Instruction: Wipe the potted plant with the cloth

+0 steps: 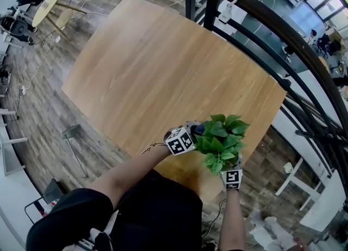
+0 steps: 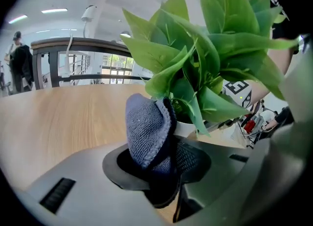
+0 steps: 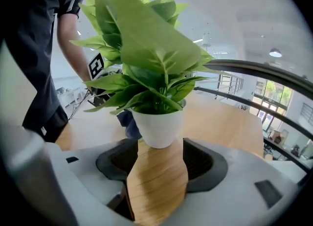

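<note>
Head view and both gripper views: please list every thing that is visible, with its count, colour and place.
Rectangular wooden table: one, light brown, centre.
Leafy potted plant: one, green leaves in a white pot, near edge of the table.
Knitted cloth: one, blue, beside the plant's leaves.
Curved metal railing: one, dark, right of the table.
Small round table: one, pale, far left.
Left gripper: one, grey, shut on the cloth.
Right gripper: one, grey, open before the pot.
</note>
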The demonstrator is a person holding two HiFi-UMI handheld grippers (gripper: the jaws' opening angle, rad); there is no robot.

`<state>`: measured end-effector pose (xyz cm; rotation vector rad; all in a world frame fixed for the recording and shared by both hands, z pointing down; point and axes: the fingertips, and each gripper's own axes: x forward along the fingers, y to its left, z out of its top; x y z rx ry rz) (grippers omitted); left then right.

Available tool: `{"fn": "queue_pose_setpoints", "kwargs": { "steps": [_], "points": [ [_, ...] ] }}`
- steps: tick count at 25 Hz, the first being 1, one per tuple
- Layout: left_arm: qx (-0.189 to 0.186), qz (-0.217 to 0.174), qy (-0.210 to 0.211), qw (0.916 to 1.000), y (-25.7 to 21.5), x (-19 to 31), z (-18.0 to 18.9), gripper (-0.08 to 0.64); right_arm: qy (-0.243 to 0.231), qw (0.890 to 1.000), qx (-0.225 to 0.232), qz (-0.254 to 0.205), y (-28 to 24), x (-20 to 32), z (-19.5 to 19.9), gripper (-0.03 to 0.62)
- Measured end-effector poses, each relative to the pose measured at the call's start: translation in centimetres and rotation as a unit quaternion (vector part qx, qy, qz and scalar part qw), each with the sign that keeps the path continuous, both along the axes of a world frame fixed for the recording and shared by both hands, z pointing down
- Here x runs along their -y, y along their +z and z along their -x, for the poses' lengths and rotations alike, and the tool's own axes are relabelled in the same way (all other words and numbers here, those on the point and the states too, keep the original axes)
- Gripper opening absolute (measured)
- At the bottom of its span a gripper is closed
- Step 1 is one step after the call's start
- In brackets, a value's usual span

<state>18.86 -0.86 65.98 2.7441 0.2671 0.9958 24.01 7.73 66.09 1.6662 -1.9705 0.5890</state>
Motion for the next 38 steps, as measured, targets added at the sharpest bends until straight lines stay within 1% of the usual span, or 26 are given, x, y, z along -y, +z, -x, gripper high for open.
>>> {"fn": "queue_pose_setpoints", "kwargs": {
  "steps": [3,6,8,12,16,18,20,22,25,29,33,36,38],
  "points": [
    [-0.001,-0.010,0.008,0.9999,-0.1,0.1,-0.3,0.138,-0.036,0.999,-0.011,-0.012,-0.8,1.9,0.6,0.267],
    [0.004,-0.022,0.003,0.9998,0.2,0.3,0.1,0.138,-0.037,0.999,0.012,-0.013,-0.8,2.6,1.4,0.267],
    [0.007,-0.024,-0.005,0.9997,0.4,0.5,0.3,0.138,-0.040,0.999,0.020,-0.008,-0.5,1.9,2.1,0.267],
    [0.005,-0.015,-0.018,0.9997,0.4,0.7,0.4,0.138,-0.066,0.998,0.022,-0.001,-0.3,-0.2,3.5,0.267],
    [-0.007,-0.021,-0.004,0.9998,0.0,0.2,0.6,0.138,-0.045,0.999,0.016,0.003,0.1,-0.4,1.2,0.267],
    [-0.009,-0.024,0.004,0.9997,-0.1,0.1,0.6,0.138,-0.065,0.998,0.001,-0.001,-0.2,0.5,0.7,0.267],
    [-0.010,-0.024,0.000,0.9997,-0.2,0.3,0.4,0.138,-0.098,0.995,-0.012,-0.003,-0.6,1.5,0.8,0.267],
    [-0.006,-0.022,-0.006,0.9997,0.1,0.5,0.3,0.138,-0.114,0.993,-0.019,0.003,-0.6,2.1,0.8,0.267],
    [0.000,-0.021,-0.010,0.9997,0.5,0.5,0.6,0.138,-0.101,0.995,-0.008,0.006,-0.7,2.0,1.3,0.266],
    [0.008,-0.002,-0.029,0.9995,0.9,0.5,1.2,0.138,-0.069,0.997,0.025,-0.005,-0.8,1.0,2.7,0.265],
    [0.015,0.002,-0.050,0.9986,1.1,1.4,1.9,0.138,-0.074,0.996,0.051,-0.006,-1.0,0.2,4.9,0.265],
    [0.024,0.004,-0.049,0.9985,1.4,1.5,2.6,0.138,-0.091,0.994,0.053,0.005,-0.5,-0.8,5.9,0.265],
    [0.020,0.000,-0.037,0.9991,1.3,1.2,2.7,0.138,-0.072,0.996,0.043,0.005,-0.3,-0.9,4.9,0.265]
  ]
}}
